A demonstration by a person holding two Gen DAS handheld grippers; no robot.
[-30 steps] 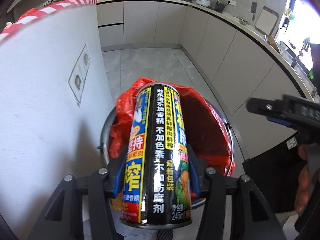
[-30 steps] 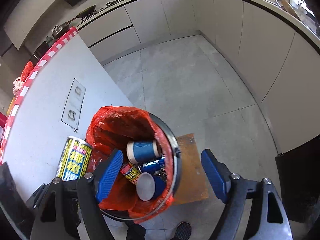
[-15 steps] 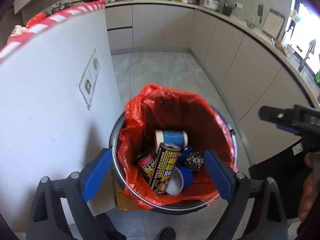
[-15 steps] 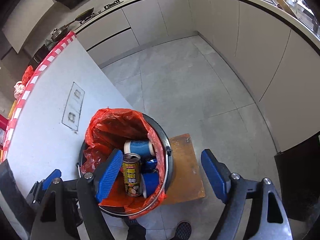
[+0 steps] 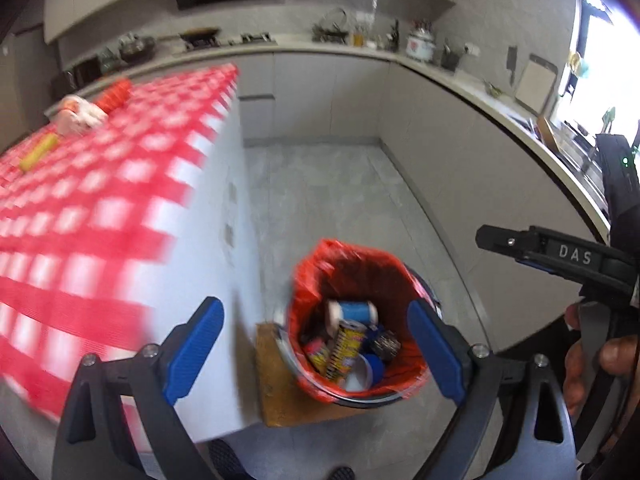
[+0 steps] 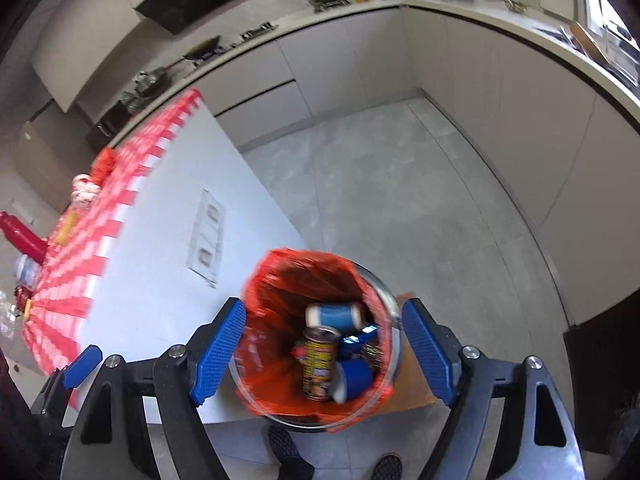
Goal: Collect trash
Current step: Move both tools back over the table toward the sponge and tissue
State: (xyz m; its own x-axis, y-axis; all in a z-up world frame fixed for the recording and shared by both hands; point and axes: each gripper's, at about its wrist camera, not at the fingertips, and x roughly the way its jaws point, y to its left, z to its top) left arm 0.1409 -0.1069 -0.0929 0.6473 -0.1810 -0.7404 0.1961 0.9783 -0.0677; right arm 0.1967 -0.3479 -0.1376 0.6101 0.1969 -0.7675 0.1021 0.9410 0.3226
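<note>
A round metal bin (image 5: 430,308) (image 6: 390,300) lined with a red bag stands on the floor beside the white counter end. Inside it lie a black-and-yellow drink can (image 5: 346,346) (image 6: 318,364), blue paper cups (image 5: 354,312) (image 6: 334,315) and other rubbish. My left gripper (image 5: 316,354) hangs open high above the bin, nothing between its blue pads. My right gripper (image 6: 322,354) is also open and empty above the bin; its body shows at the right of the left wrist view (image 5: 560,256), held by a hand.
A red-and-white checked cloth (image 5: 80,184) (image 6: 92,216) covers the counter, with a yellow item (image 5: 38,154), a red bottle (image 6: 20,236) and other things on it. A wooden board (image 5: 276,392) lies under the bin. Grey cabinets (image 5: 480,168) ring the tiled floor (image 6: 400,200). Shoes (image 6: 286,446) show below.
The left gripper opened and let the black-and-yellow can fall into the bin. Both grippers then rose, so the bin looks smaller and the checked tabletop has come into view.
</note>
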